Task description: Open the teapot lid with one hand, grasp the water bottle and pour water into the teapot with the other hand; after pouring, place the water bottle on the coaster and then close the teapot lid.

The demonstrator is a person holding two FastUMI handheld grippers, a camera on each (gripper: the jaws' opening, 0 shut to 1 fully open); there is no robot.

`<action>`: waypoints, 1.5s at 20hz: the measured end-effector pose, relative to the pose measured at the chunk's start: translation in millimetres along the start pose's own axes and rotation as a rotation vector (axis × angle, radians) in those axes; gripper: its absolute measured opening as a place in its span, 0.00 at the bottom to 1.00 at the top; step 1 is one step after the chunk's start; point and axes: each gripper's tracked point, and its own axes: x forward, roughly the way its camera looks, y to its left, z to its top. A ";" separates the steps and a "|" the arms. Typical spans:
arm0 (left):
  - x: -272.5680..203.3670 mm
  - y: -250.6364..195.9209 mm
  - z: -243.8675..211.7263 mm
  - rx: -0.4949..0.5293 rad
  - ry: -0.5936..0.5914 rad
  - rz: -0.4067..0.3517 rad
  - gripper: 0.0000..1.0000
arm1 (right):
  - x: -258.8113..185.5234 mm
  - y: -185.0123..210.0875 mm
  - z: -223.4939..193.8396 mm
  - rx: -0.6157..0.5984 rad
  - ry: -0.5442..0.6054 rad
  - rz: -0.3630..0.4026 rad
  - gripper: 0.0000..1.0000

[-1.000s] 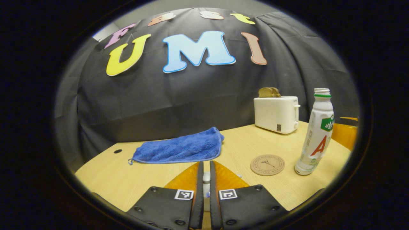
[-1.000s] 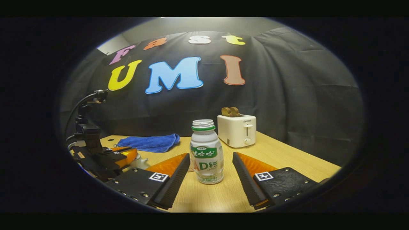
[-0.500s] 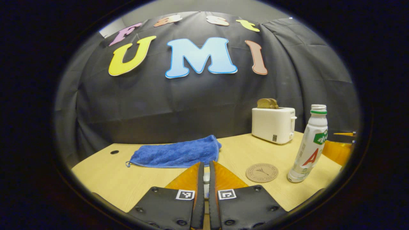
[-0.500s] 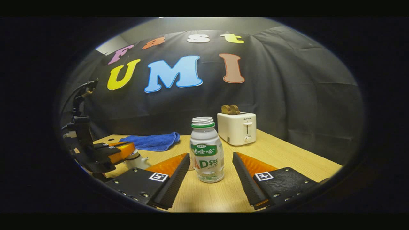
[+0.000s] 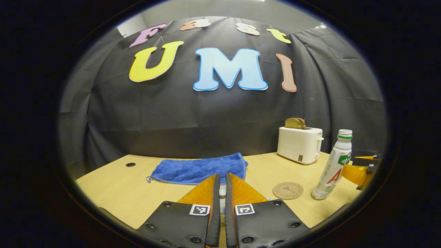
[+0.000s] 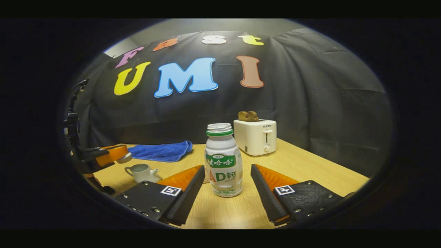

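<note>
Two grippers are seen. Left gripper [image 5: 222,187]: fingers drawn nearly together, clamped on a small white part, seen as a sliver in the gap in the left gripper view. In the right gripper view the same gripper [image 6: 117,155] is seen at 9 o'clock, raised above the table, with the round white teapot lid [image 6: 124,158] pinched at its tip. The lid is held clear of the pot.

Small white ceramic teapot [image 6: 141,172]: seated on the light wooden table [image 6: 310,168], open-topped, at 8 o'clock in the right gripper view, just below the lifted lid.

Right gripper [image 6: 227,182]: fingers spread wide apart, nothing clamped. The white plastic water bottle with green neck ring and printed label [image 6: 223,161] is stood upright between the fingers, cap off, a gap left on each side. In the left gripper view the bottle [image 5: 333,165] is at 4 o'clock, with the right gripper's fingers just behind it.

Round brown wooden coaster [image 5: 288,190]: flat on the table, just beside the bottle, not under it.

Further out: folded blue terry towel [image 5: 201,169] at 12 o'clock of the left fingers; white two-slot toaster [image 6: 255,136] with brown bread slices [image 6: 248,116] protruding, behind the bottle near the cloth wall.
</note>
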 end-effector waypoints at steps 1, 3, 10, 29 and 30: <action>-0.9 6.5 -0.6 -0.008 0.000 0.007 0.12 | 1.8 -0.5 0.0 -0.003 0.001 -0.004 0.83; -2.5 23.4 -3.2 -0.020 0.003 0.029 0.12 | 7.0 -0.2 -1.7 -0.020 0.005 -0.007 0.83; -8.3 67.1 -10.3 -0.048 0.009 0.092 0.16 | 28.1 4.7 -7.0 -0.059 0.024 -0.007 0.83; -9.7 82.2 -17.9 -0.089 0.027 0.100 0.12 | 53.0 11.3 -16.6 -0.204 0.072 -0.038 0.80; -10.1 81.4 -19.7 -0.092 0.028 0.099 0.13 | 53.2 11.7 -14.9 -0.249 0.067 -0.048 0.80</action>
